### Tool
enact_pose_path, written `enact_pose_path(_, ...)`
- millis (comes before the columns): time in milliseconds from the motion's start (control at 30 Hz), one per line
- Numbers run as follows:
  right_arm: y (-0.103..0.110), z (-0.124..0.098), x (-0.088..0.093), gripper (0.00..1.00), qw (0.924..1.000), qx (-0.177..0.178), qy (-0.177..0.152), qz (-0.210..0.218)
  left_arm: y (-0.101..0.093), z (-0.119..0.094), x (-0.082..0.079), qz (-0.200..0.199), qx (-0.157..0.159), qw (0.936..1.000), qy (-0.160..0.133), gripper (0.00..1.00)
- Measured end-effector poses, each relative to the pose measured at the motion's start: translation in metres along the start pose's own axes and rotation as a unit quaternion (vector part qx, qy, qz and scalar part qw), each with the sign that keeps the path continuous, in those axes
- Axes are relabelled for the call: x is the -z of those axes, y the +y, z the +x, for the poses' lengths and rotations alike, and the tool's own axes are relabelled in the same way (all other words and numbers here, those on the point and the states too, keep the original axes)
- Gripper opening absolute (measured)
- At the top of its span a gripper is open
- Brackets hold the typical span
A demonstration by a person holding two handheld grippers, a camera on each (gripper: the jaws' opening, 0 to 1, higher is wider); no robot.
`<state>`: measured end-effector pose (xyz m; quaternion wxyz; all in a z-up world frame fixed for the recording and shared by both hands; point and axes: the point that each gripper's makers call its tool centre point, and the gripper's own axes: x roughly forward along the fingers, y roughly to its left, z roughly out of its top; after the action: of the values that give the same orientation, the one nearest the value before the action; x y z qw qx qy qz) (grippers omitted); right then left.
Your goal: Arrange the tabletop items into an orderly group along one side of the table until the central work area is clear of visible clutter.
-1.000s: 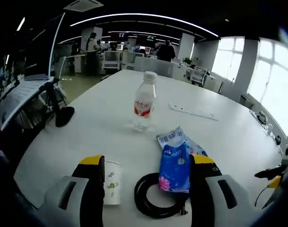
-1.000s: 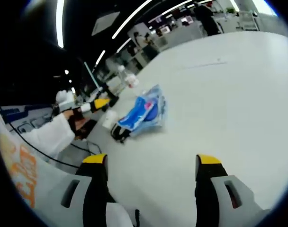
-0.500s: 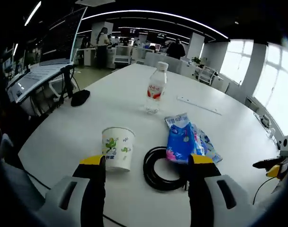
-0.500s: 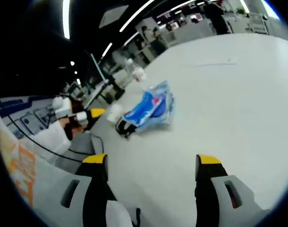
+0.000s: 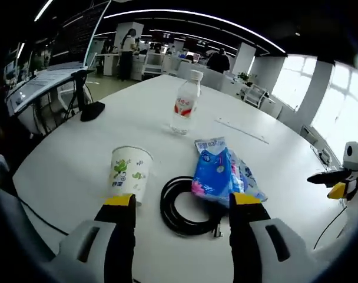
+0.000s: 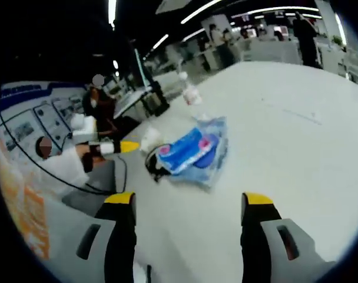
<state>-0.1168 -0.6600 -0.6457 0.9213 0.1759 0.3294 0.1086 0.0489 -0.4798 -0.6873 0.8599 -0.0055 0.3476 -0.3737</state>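
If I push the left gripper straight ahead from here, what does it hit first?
Probably the black coiled cable, lying between the open jaws of the left gripper. The paper cup stands just left of that line; depth is uncertain.

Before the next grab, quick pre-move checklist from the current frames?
1. Left gripper open, nothing held: ok.
2. Right gripper open, nothing held: ok.
3. Paper cup upright, just past the left fingers: ok.
4. Black cable coil free of the blue tissue pack: not ok, pack overlaps its far edge.
5. Water bottle upright, apart from the rest: ok.
6. Centre of table cleared: not ok.
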Motion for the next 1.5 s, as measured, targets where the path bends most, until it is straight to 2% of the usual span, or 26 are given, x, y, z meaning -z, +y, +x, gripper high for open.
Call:
enact_pose_path(233,0.001,0.012,-0.042,0.7,0.9974,-0.017,0.011,-0.069,-0.018,-0.003,0.01,-0.003,0.02,0.9998,0.005,0.62)
enact_pose_path(300,-0.001,0.014,-0.054,0.68,0.9948,-0.021,0.017,-0.098,-0.023,-0.006,0.007,-0.015,0.031,0.9994,-0.009,0.6)
enact_pose_path(433,-0.004,0.018,-0.081,0.67,0.9888,-0.034,0.017,-0.144,-0.027,-0.011,0.01,-0.008,0.03,0.9995,-0.011,0.57)
enact_pose_path(467,-0.007,0.017,-0.082,0.65,0.9858,-0.034,0.04,-0.159,-0.027,-0.011,0.011,-0.009,0.032,0.9994,-0.009,0.57)
enact_pose_path(500,-0.012,0.013,-0.09,0.62,0.976,-0.029,0.07,-0.204,-0.028,-0.012,0.011,-0.01,0.035,0.9993,-0.007,0.57)
enact_pose_path(533,-0.018,0.011,-0.109,0.59,0.9623,-0.014,0.069,-0.263,-0.028,-0.013,0.011,-0.01,0.036,0.9993,-0.007,0.57)
enact_pose_path(567,-0.022,0.009,-0.119,0.6,0.9554,-0.006,0.072,-0.286,-0.029,-0.014,0.012,-0.009,0.038,0.9992,-0.007,0.57)
enact_pose_path(600,-0.022,0.008,-0.128,0.62,0.9518,-0.007,0.07,-0.299,-0.029,-0.014,0.012,-0.009,0.04,0.9992,-0.005,0.56)
enact_pose_path(667,-0.022,0.008,-0.141,0.64,0.9568,-0.021,0.065,-0.282,-0.032,-0.013,0.016,-0.012,0.043,0.999,0.001,0.56)
enact_pose_path(733,-0.029,0.013,-0.149,0.6,0.964,-0.018,0.053,-0.26,-0.035,-0.009,0.019,-0.019,0.047,0.9987,0.006,0.54)
enact_pose_path(800,-0.035,0.021,-0.149,0.58,0.9732,-0.016,0.046,-0.225,-0.042,-0.005,0.02,-0.031,0.054,0.9981,0.004,0.54)
enact_pose_path(900,-0.039,0.034,-0.141,0.54,0.9794,-0.019,0.045,-0.196,-0.049,0.003,0.021,-0.048,0.062,0.9969,0.01,0.52)
enact_pose_path(1067,-0.044,0.058,-0.12,0.51,0.9757,-0.021,0.076,-0.204,-0.056,0.019,0.029,-0.036,0.062,0.997,0.03,0.47)
enact_pose_path(1167,-0.05,0.071,-0.12,0.49,0.9774,-0.014,0.073,-0.198,-0.057,0.024,0.031,-0.055,0.052,0.9966,0.033,0.5)
enact_pose_path(1300,-0.053,0.095,-0.115,0.47,0.981,-0.021,0.074,-0.178,-0.059,0.032,0.037,-0.072,0.053,0.995,0.045,0.43)
enact_pose_path(1400,-0.051,0.116,-0.102,0.45,0.9788,-0.032,0.094,-0.179,-0.057,0.037,0.043,-0.097,0.05,0.9925,0.056,0.39)
enact_pose_path(1500,-0.049,0.13,-0.093,0.4,0.9755,-0.042,0.107,-0.188,-0.057,0.044,0.049,-0.131,0.049,0.9878,0.068,0.39)
